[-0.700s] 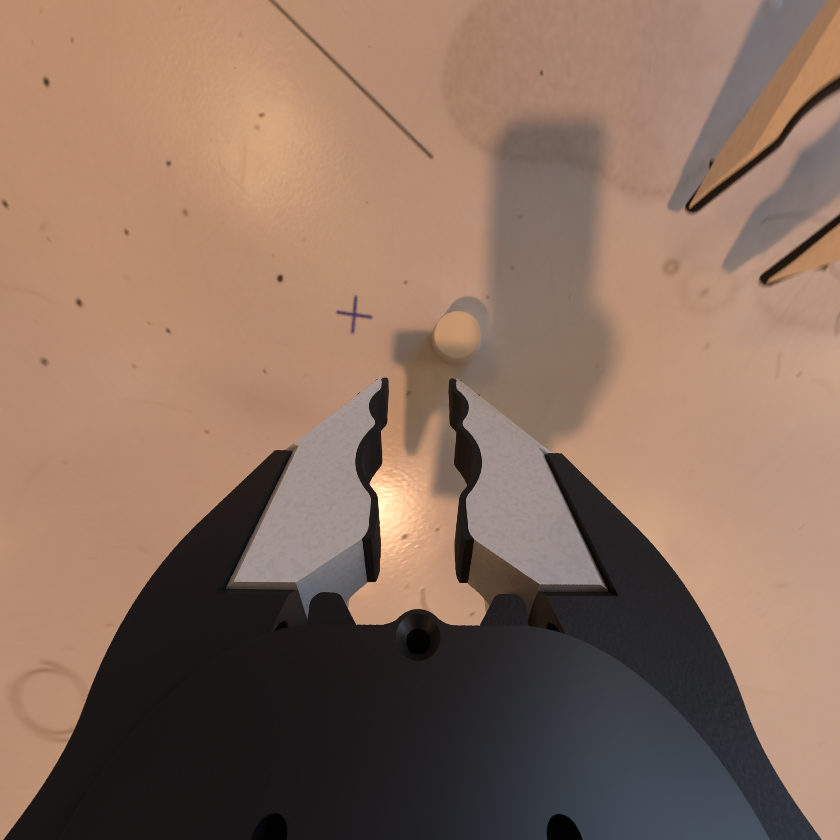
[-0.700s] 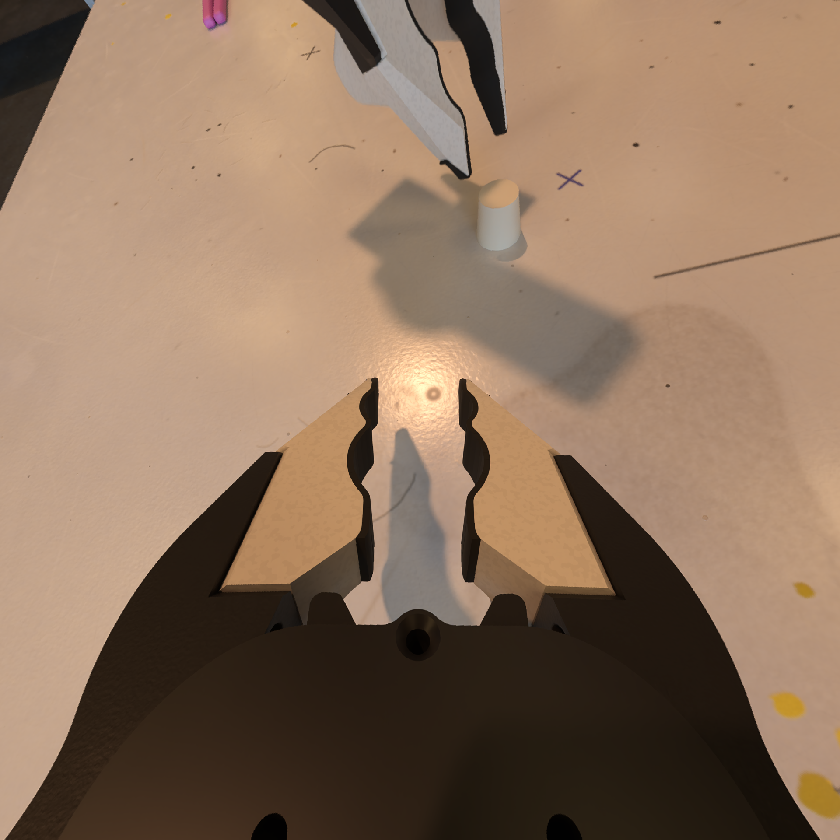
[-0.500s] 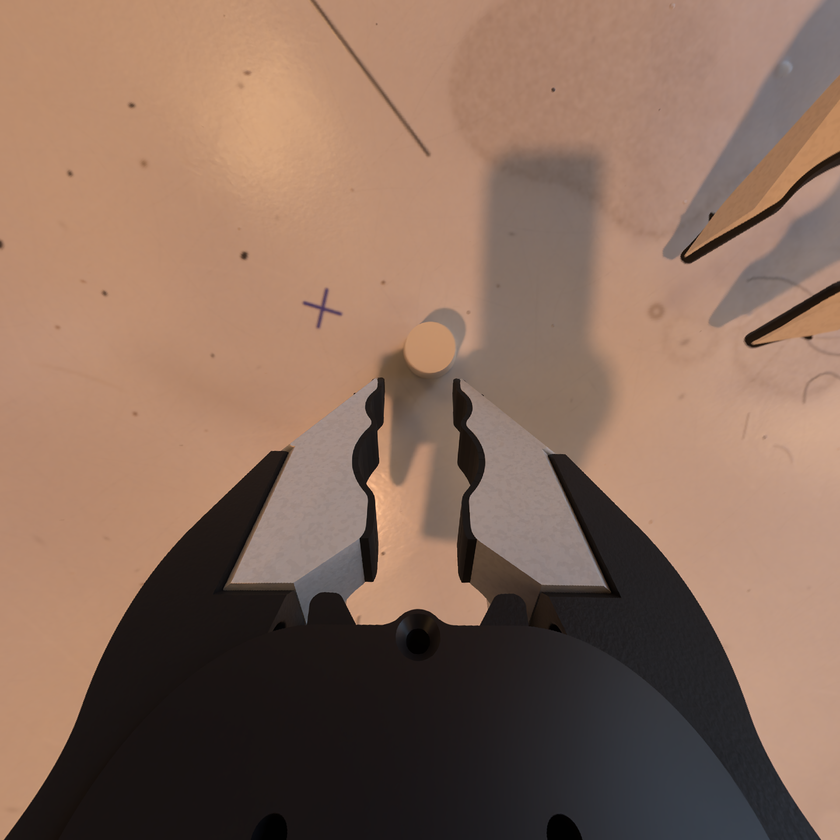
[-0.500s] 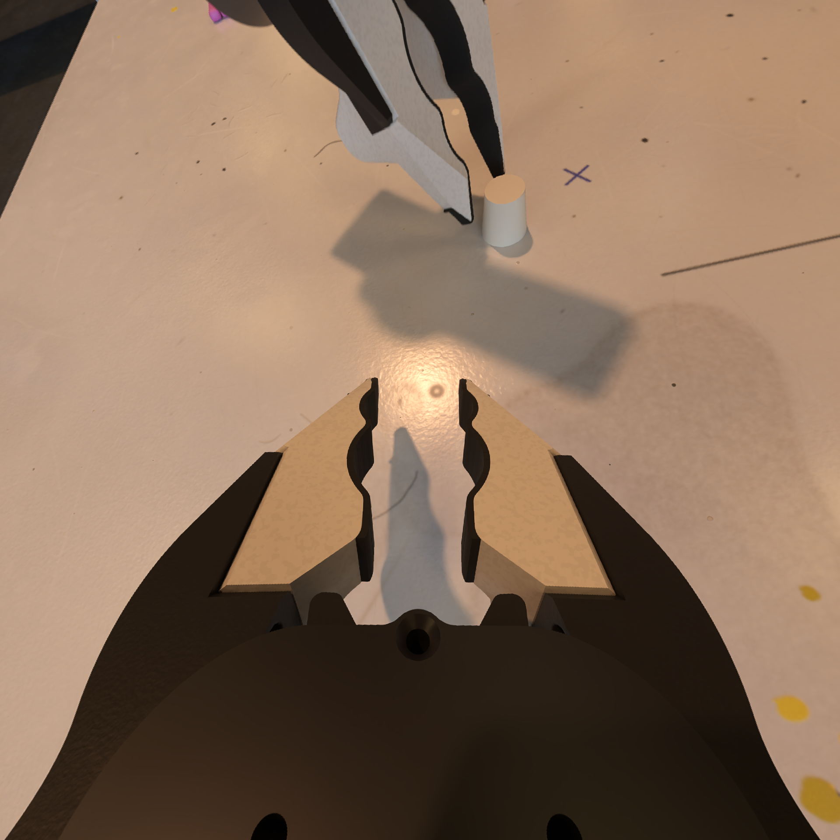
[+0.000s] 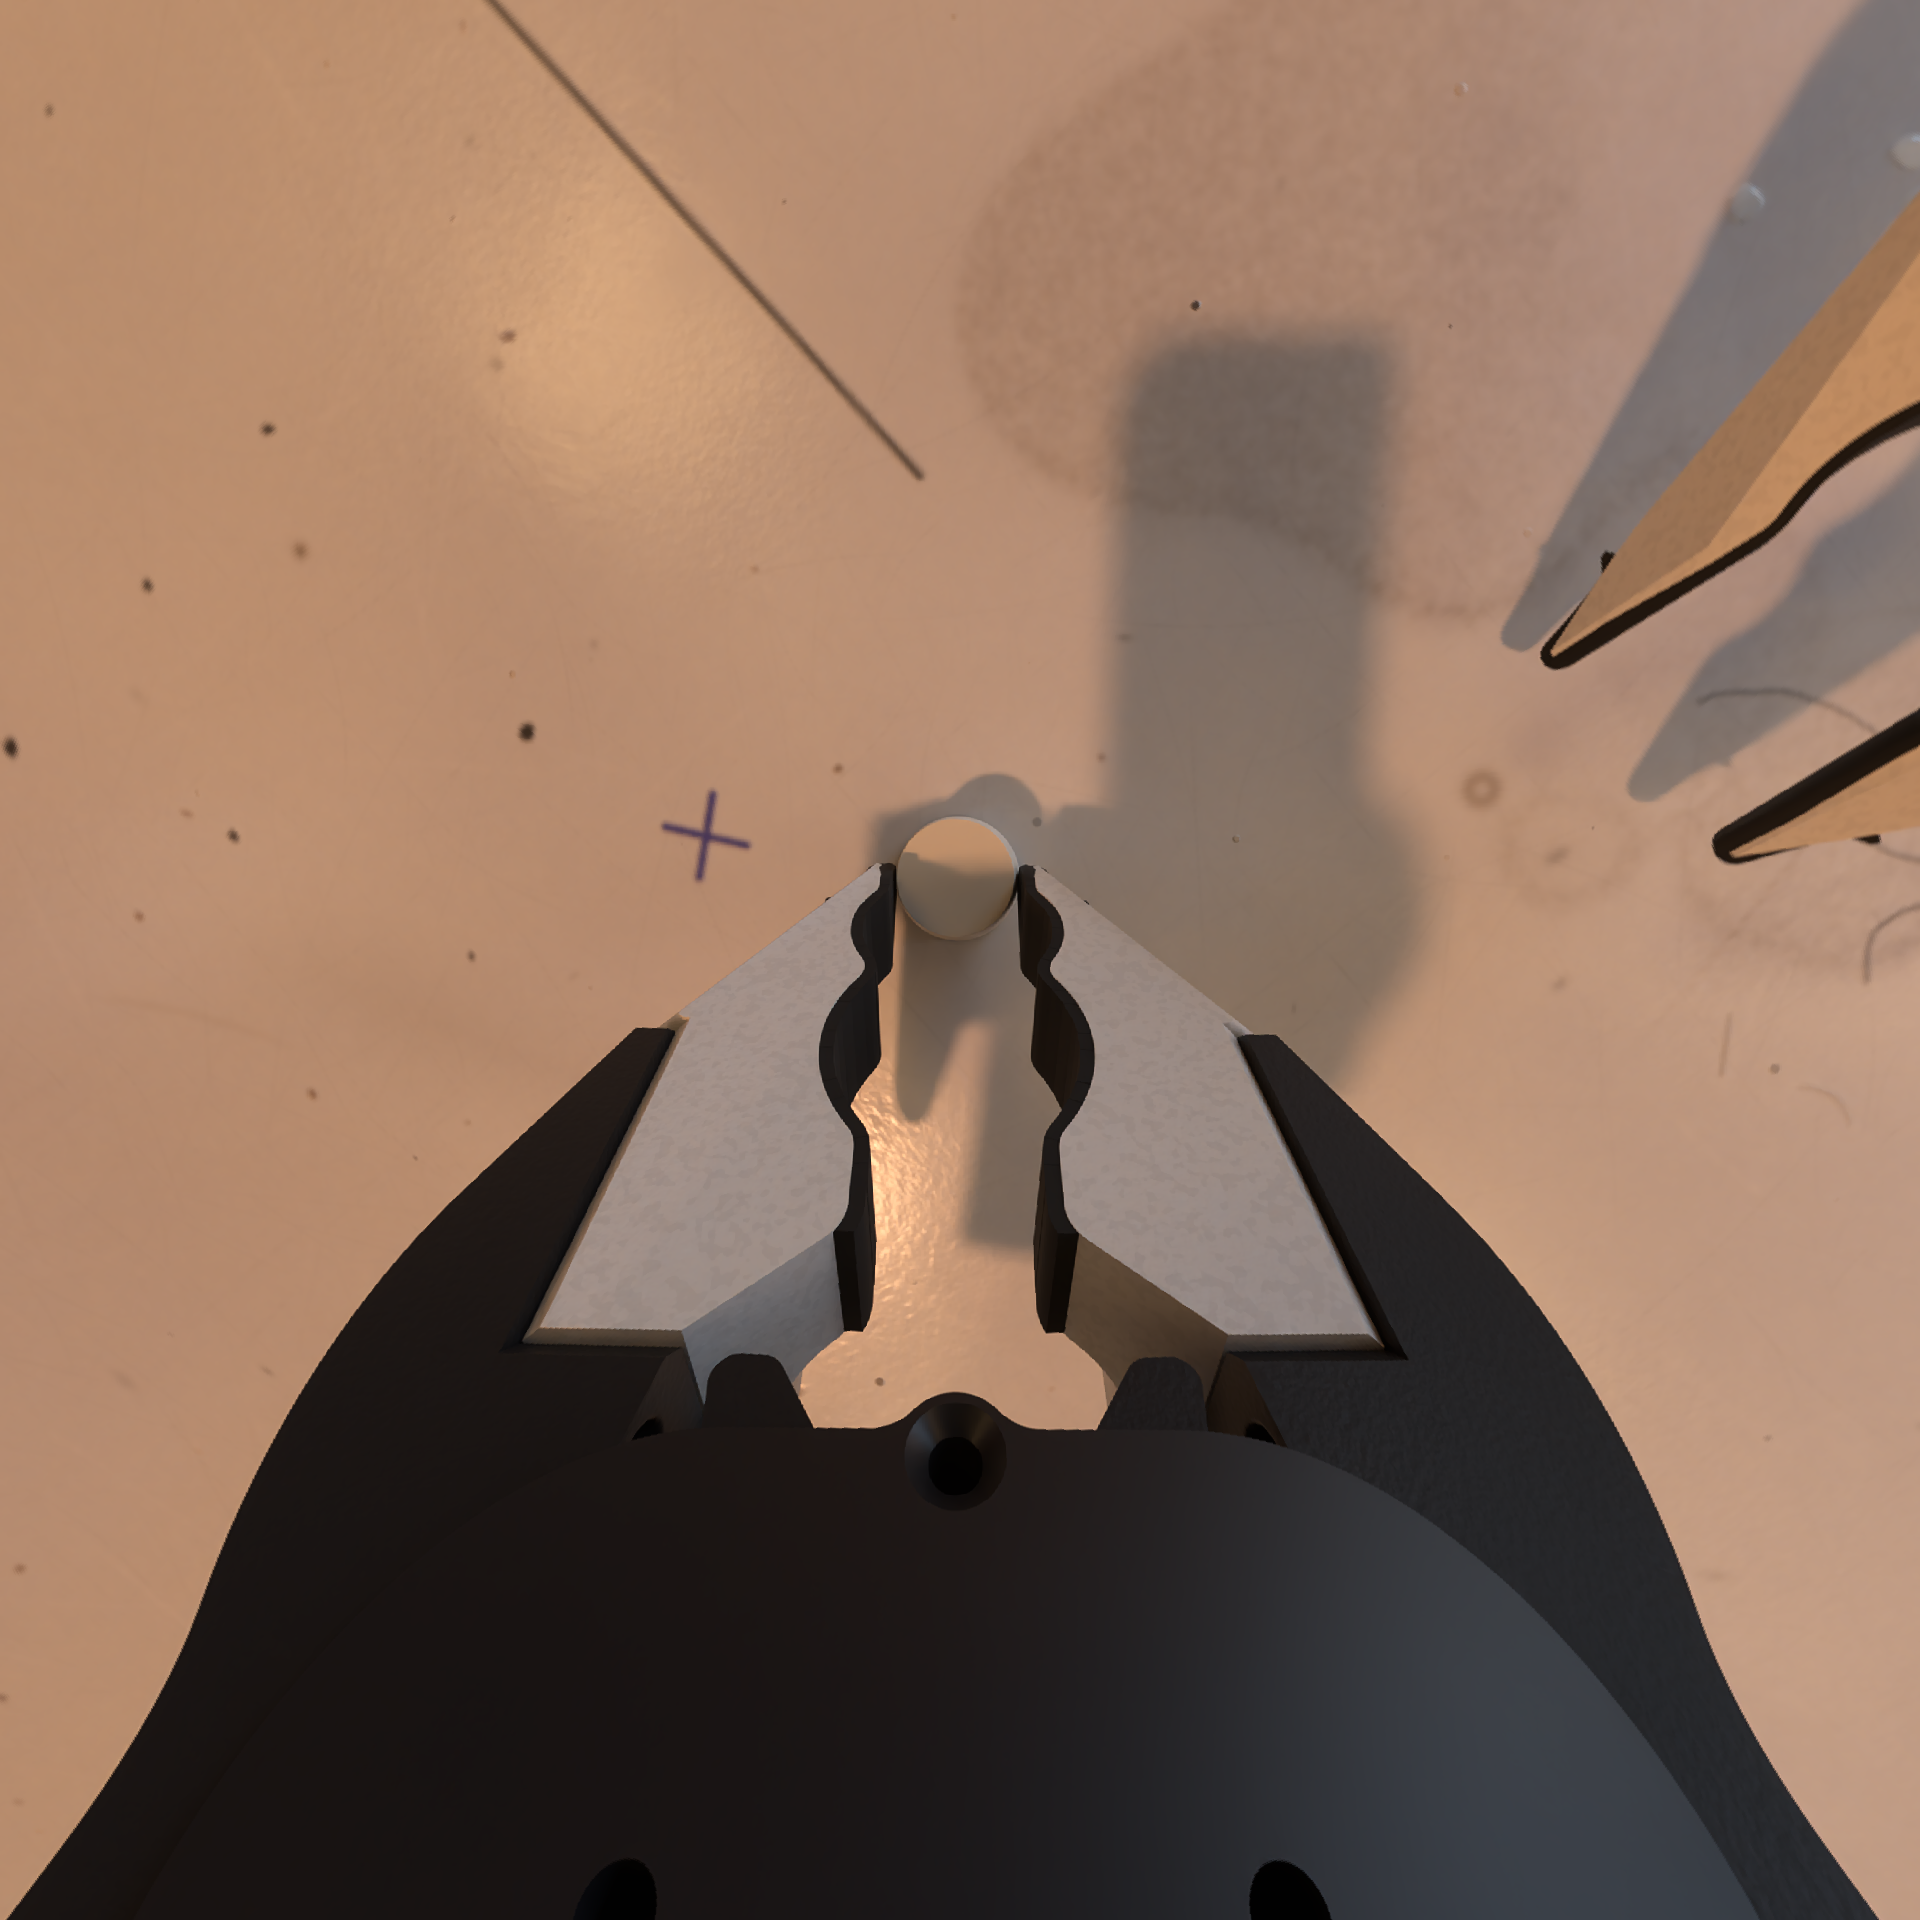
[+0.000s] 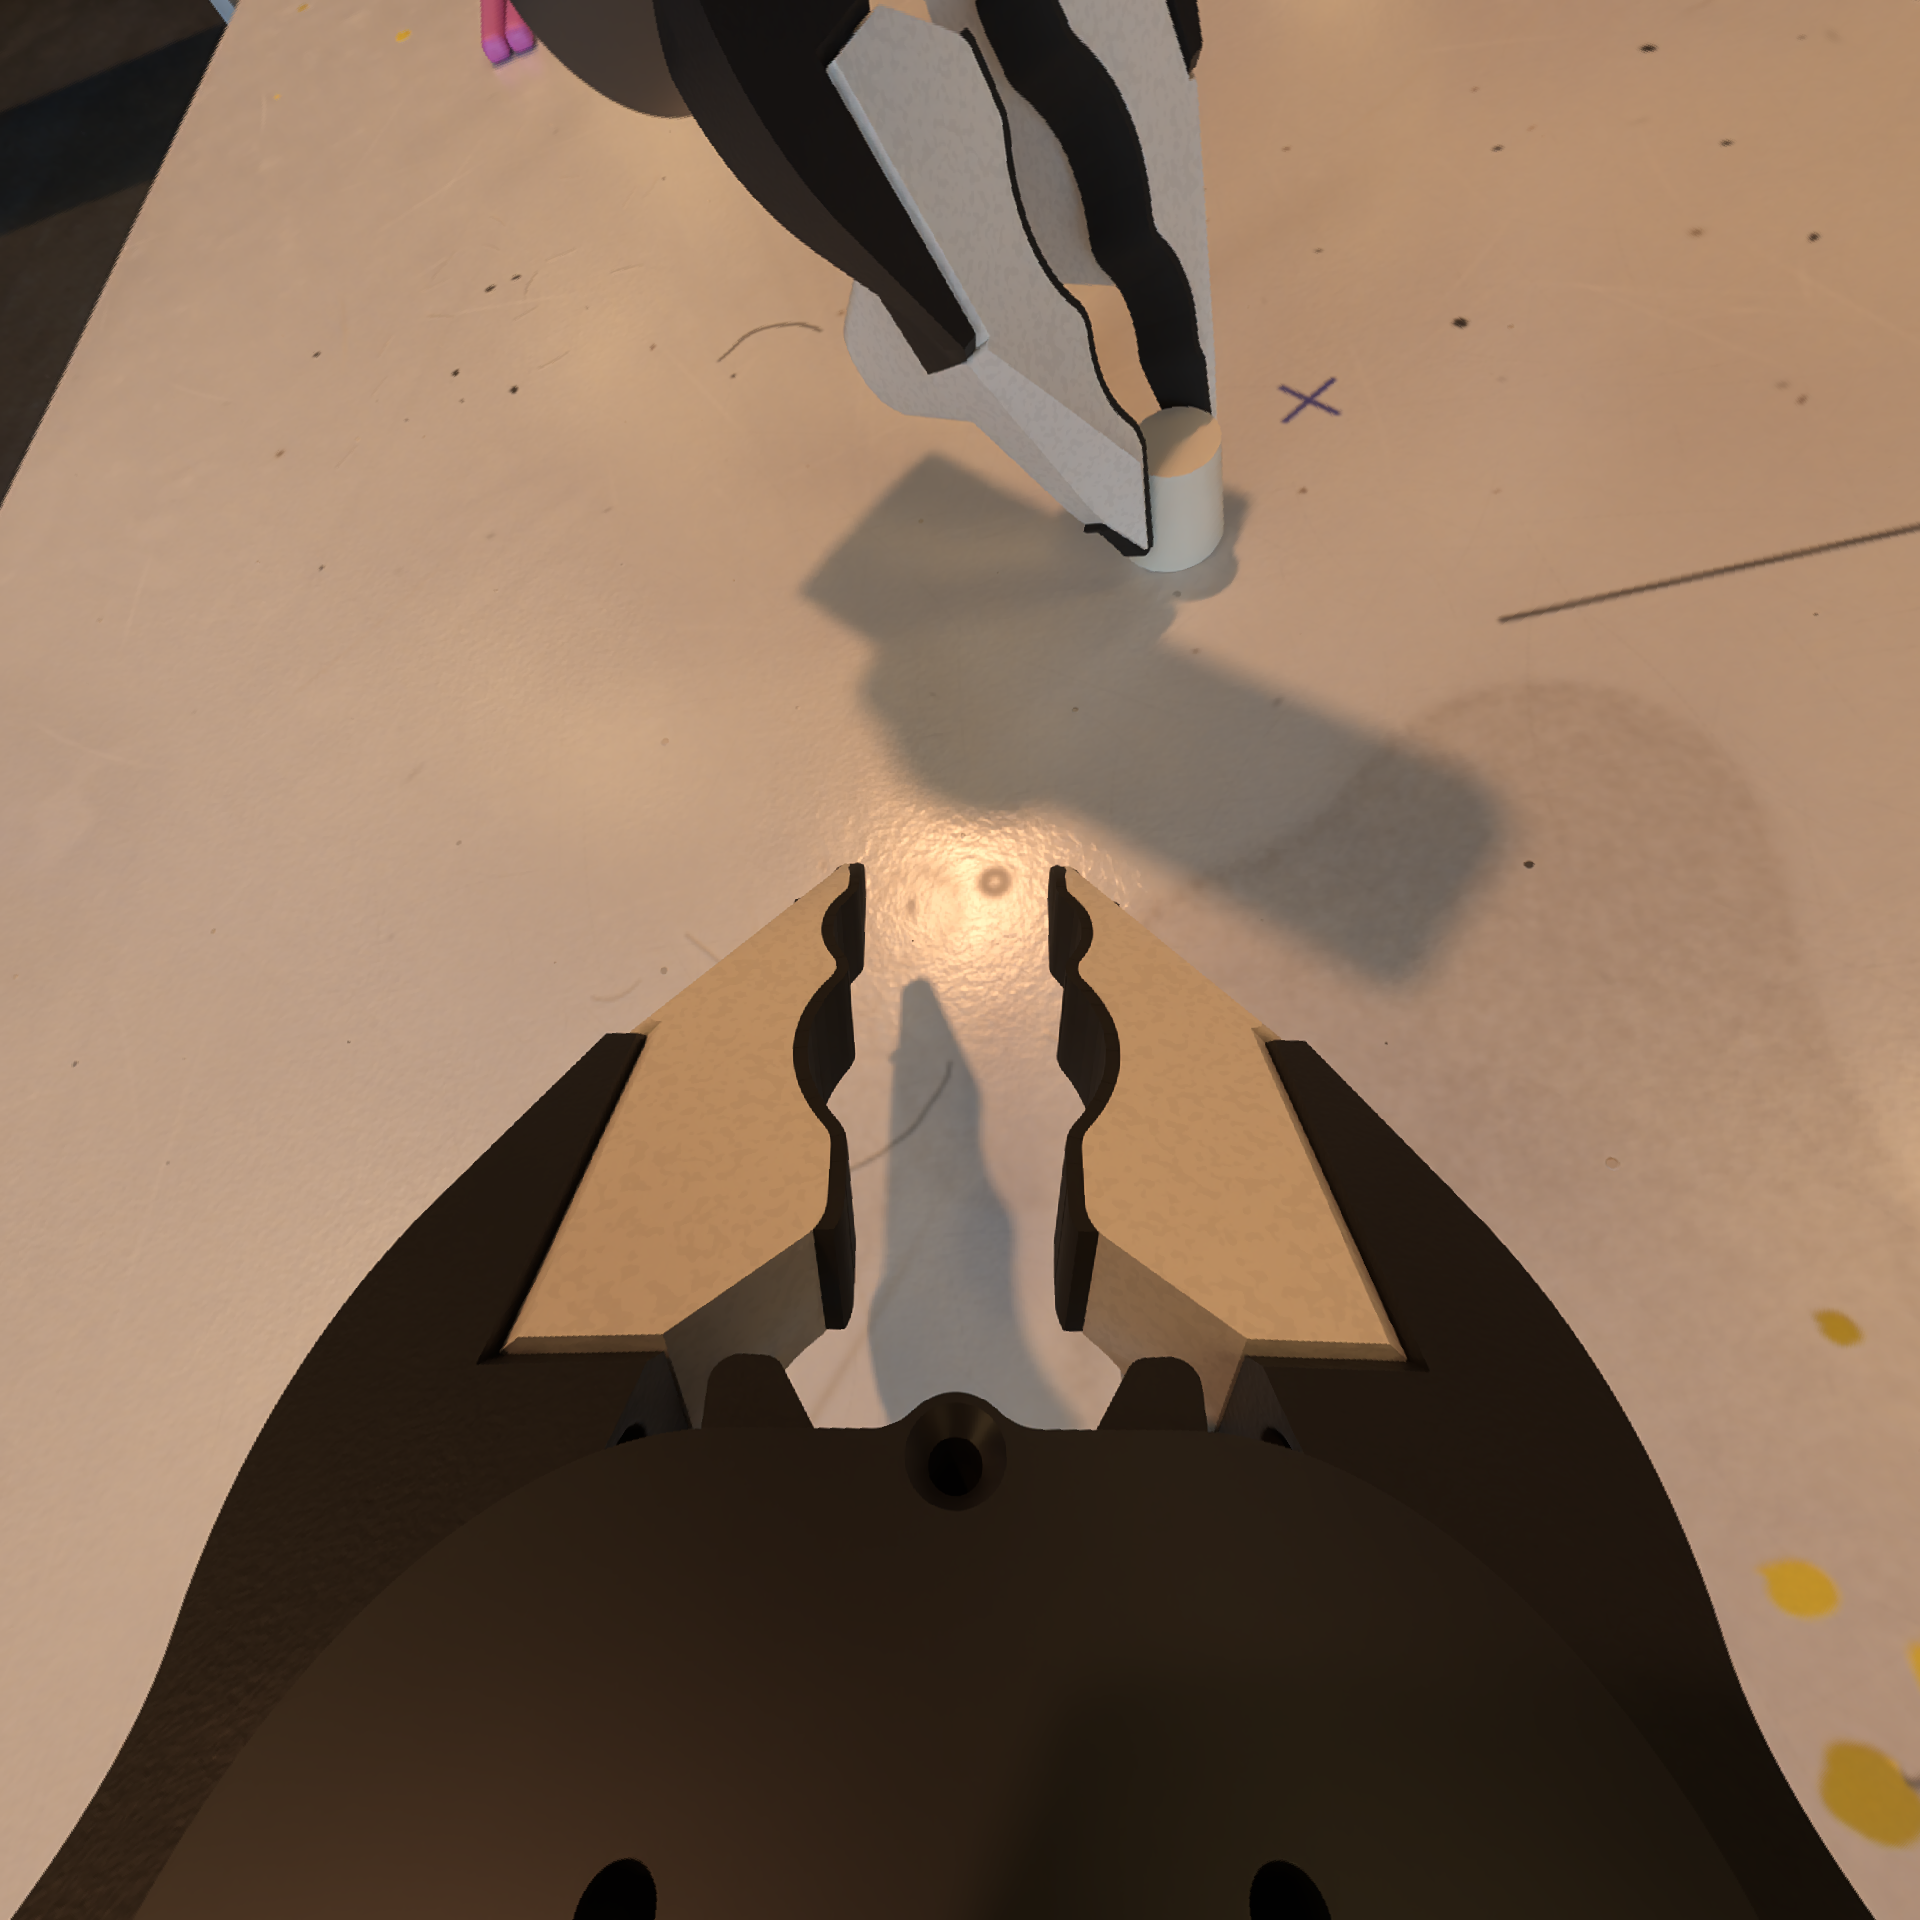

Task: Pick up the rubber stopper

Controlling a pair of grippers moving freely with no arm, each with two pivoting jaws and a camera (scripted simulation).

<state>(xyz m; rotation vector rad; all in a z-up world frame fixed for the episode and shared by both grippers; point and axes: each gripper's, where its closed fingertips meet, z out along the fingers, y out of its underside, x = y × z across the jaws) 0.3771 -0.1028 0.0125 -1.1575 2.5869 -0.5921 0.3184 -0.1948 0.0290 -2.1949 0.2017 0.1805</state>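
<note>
Left wrist view: your left gripper [image 5: 956,883] points down at the table [image 5: 364,312], and the stopper [image 5: 954,878] stands upright between its fingertips. The jaws are parted about as wide as the stopper; both tips sit against or just beside its sides, and you cannot tell whether they press yet. A purple cross [image 5: 707,834] lies near the stopper's left. The right gripper's tan fingers [image 5: 1766,436] show well apart at the far right.

Right wrist view: your right gripper [image 6: 954,894] hangs open and empty over bare table, well short of the stopper [image 6: 1184,499]. The left gripper's near finger [image 6: 1039,416] reaches down alongside the stopper, almost to the table.

The step in hand looks like the grasp itself. Next, close the left fingers squarely on the stopper, then lift straight up.
</note>
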